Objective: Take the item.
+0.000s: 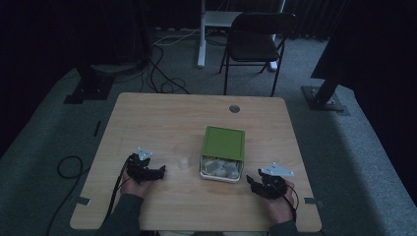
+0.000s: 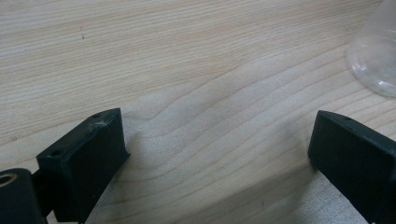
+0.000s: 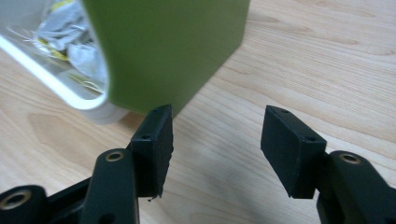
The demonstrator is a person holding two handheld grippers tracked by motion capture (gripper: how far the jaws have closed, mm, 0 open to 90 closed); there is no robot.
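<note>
Nearest you, your right gripper (image 1: 253,182) sits just off the near right corner of the white container (image 1: 220,177), its jaws partly apart with nothing but bare table between them. Your left gripper (image 1: 158,171) rests to the left, jaws spread wide and empty, with a clear plastic cup (image 2: 376,60) just beyond its right jaw.

The container holds crumpled wrappers (image 1: 220,167), and its green lid (image 1: 223,143) lies slid back over the far part, leaving the near part open. It looks like you are about to deal with that lid or the contents. Bring the right gripper in squarely on the lid's near edge rather than its corner, and keep the jaws wide enough to clear the rim. Steady the container with the left if it starts sliding across the wooden table (image 1: 162,118).
</note>
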